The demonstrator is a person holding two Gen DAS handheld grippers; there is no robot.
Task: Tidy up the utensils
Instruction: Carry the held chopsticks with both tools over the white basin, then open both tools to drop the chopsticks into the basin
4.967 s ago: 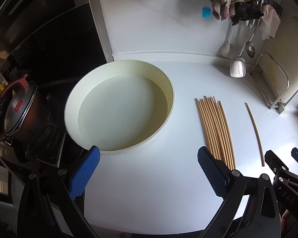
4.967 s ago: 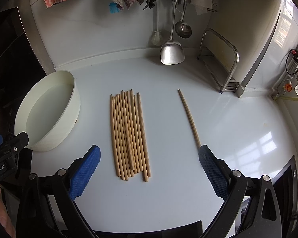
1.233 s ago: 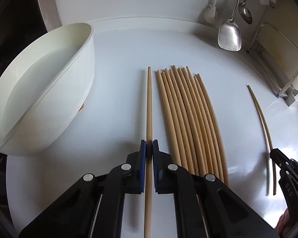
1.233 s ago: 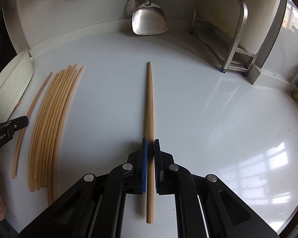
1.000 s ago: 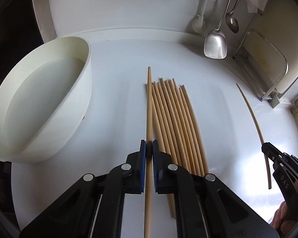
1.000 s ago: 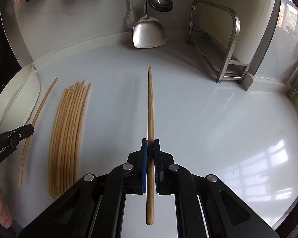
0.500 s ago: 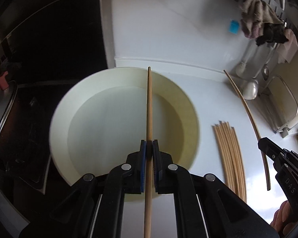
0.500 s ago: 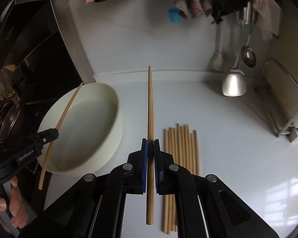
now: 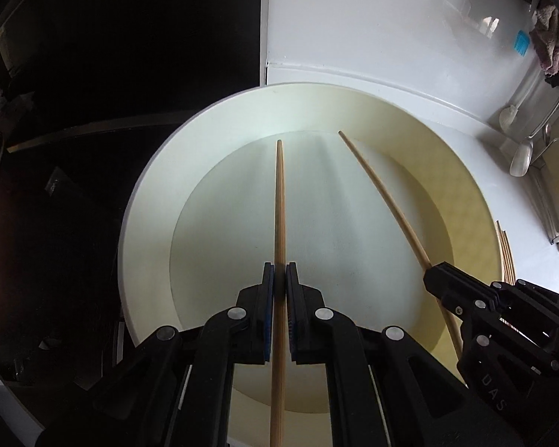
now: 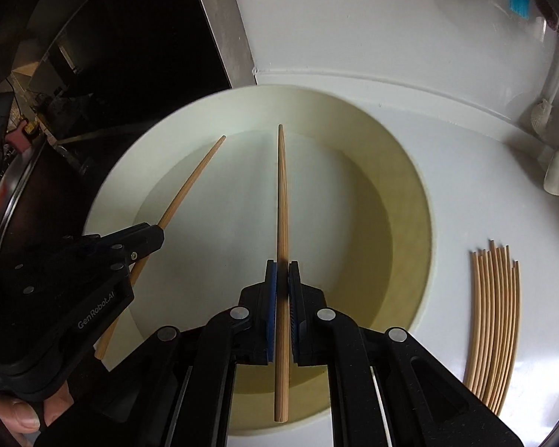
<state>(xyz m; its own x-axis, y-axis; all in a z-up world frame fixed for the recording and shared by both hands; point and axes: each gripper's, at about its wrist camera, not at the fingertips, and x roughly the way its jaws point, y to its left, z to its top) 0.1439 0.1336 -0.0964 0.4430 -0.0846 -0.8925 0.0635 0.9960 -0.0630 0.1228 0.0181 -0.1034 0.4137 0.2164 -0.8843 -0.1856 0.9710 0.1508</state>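
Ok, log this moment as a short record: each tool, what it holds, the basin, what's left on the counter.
left tool: shut on a chopstick, held over the basin
right tool: shut on a second chopstick, also over the basin
basin: cream, round, nothing lying in it
counter: bundle of chopsticks right of the basin
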